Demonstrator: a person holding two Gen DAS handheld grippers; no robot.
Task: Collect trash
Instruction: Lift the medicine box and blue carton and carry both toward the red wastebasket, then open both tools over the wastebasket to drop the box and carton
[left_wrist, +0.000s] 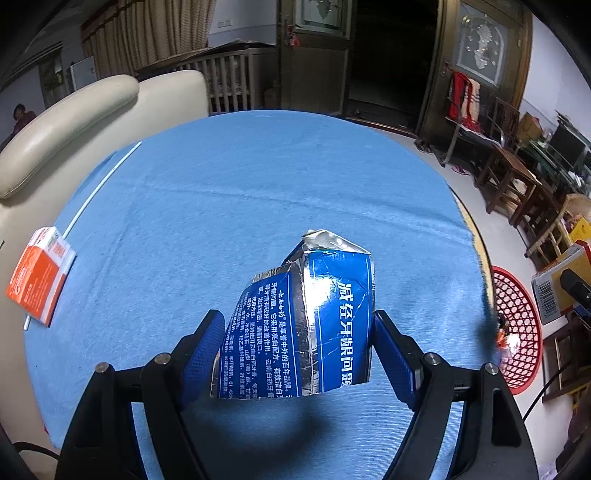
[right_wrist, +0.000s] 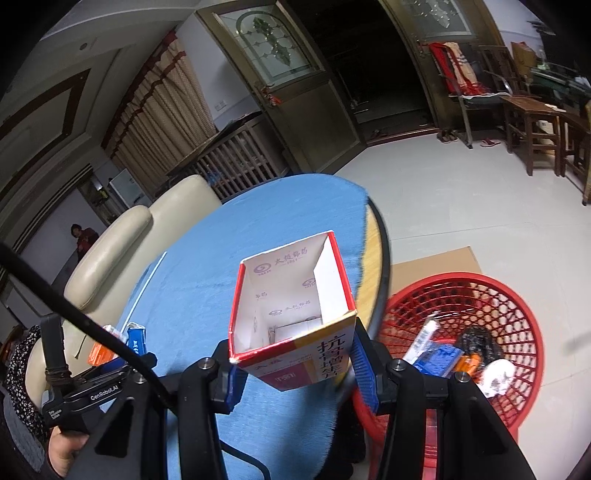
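Note:
My left gripper (left_wrist: 299, 350) is shut on a crumpled blue and silver toothpaste box (left_wrist: 306, 325) and holds it above the blue tablecloth (left_wrist: 240, 192). My right gripper (right_wrist: 293, 362) is shut on an open red, yellow and white medicine box (right_wrist: 295, 314), held at the table's right edge, left of the red trash basket (right_wrist: 517, 295). The basket holds several pieces of trash. It also shows on the floor in the left wrist view (left_wrist: 517, 328). An orange and white box (left_wrist: 40, 277) lies at the table's left edge.
A white straw (left_wrist: 103, 184) lies on the cloth at the far left. A cream sofa (left_wrist: 74, 118) stands behind the table. Flat cardboard (right_wrist: 436, 262) lies under the basket. Wooden chairs and stools (right_wrist: 532, 118) stand at the right. The left gripper's body (right_wrist: 92, 391) shows at lower left in the right wrist view.

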